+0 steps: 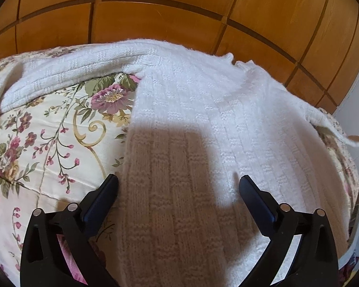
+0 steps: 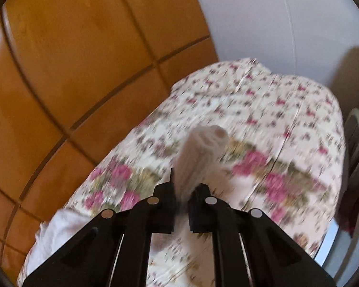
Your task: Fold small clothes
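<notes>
My left gripper (image 1: 178, 185) stands wide open above the white ribbed knit sweater (image 1: 203, 124), its pads pressing on nothing. One finger hangs over the sweater's near-left edge and the other over its body. From here I can pin the body flat while the other side is worked.

The sweater lies spread on the cream floral bedspread (image 1: 47, 138), its body running toward the far edge of the bed. One sleeve (image 1: 67, 71) stretches along that far edge toward the left corner.

My right gripper (image 2: 183, 189) is closed tight on the cuff end of the other white knit sleeve (image 2: 203, 148), holding it clear of the bedspread's right side. The right wrist view is blurred, so finer detail cannot be read. I judge the current step to be folding this sleeve inward across the body. The grip sits near the cuff, so the whole sleeve can follow in one pass.

Behind the bed stands a panelled orange wooden wardrobe (image 1: 155, 16).
</notes>
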`<state>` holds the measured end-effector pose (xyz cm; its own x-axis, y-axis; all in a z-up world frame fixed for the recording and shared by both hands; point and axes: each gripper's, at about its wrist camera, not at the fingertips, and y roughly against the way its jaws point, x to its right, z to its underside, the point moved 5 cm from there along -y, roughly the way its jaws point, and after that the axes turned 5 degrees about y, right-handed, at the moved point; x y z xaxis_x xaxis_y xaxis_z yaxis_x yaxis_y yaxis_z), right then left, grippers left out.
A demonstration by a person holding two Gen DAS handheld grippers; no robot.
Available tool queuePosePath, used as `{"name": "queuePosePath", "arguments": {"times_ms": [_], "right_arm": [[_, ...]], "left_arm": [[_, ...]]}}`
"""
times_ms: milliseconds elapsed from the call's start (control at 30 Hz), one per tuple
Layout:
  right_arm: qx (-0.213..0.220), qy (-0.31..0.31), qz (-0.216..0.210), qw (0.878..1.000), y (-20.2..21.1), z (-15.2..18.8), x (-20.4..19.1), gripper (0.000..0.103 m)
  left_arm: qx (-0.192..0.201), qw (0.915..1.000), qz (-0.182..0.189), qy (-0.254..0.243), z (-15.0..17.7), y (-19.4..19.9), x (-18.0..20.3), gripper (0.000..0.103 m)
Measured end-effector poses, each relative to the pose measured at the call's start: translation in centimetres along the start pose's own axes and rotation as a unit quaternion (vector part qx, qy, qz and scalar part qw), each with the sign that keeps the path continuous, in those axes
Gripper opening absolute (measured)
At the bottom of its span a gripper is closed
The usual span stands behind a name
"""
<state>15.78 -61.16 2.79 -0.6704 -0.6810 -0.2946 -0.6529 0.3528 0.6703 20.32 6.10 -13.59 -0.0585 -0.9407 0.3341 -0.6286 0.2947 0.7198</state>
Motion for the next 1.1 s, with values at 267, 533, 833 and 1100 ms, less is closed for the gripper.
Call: {"name": "queuePosePath", "arguments": {"times_ms": [267, 533, 833, 1100], "right_arm": [[0.042, 0.025, 0.054, 0.997, 0.7, -4.7, 0.6, 0.006], [-0.019, 0.024, 0.060, 0.998, -2.5, -2.7, -2.2, 0.007], [-0.061, 0.129, -0.018, 0.990, -3.0, 4.8, -15.8, 0.007], [-0.067, 0.247, -0.167, 0.952, -0.4, 14.9, -31.1, 0.008]], "left_arm": [[-0.022, 0.9969, -0.008, -0.075, 1.6, 0.3, 1.9, 0.099], [-0.017, 0.9993, 0.028, 0.016, 0.0, 1.6, 0.6, 0.099], [0.016, 0.9981, 0.030, 0.052, 0.9, 1.6, -0.4, 0.099], [0.035, 0.9948, 0.062, 0.073, 1.1, 2.3, -1.5, 0.099]]}}
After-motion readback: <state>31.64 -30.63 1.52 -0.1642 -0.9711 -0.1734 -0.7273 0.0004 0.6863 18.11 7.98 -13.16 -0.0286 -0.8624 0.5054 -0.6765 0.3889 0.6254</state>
